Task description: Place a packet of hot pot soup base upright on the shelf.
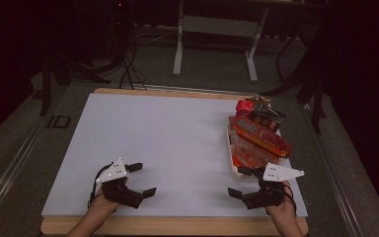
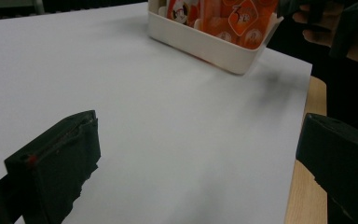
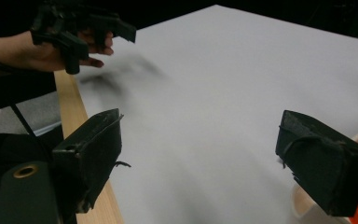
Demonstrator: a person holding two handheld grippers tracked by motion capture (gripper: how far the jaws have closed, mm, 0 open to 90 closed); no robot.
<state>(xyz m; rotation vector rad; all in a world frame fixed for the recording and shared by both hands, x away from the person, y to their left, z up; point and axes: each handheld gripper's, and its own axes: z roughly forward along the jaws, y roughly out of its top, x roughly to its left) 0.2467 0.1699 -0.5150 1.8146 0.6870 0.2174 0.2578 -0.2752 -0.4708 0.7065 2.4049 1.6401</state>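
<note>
Both my left tongs [image 1: 141,179] and right tongs [image 1: 240,181] gape empty; the overfilled snack tub [image 1: 237,170] by the counter's right edge could spill packets.

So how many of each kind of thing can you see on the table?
Grippers: 2, the left gripper and the right gripper, jaws open.
White tray: 1.
Snack packets heaped in the tray: several, too jumbled for an exact count.
Total: 3, plus the packets.

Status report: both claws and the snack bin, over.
Left claw open, empty, near table edge. Right claw open, empty, just short of white plastic bin of orange snack packets. Nothing between them.
</note>
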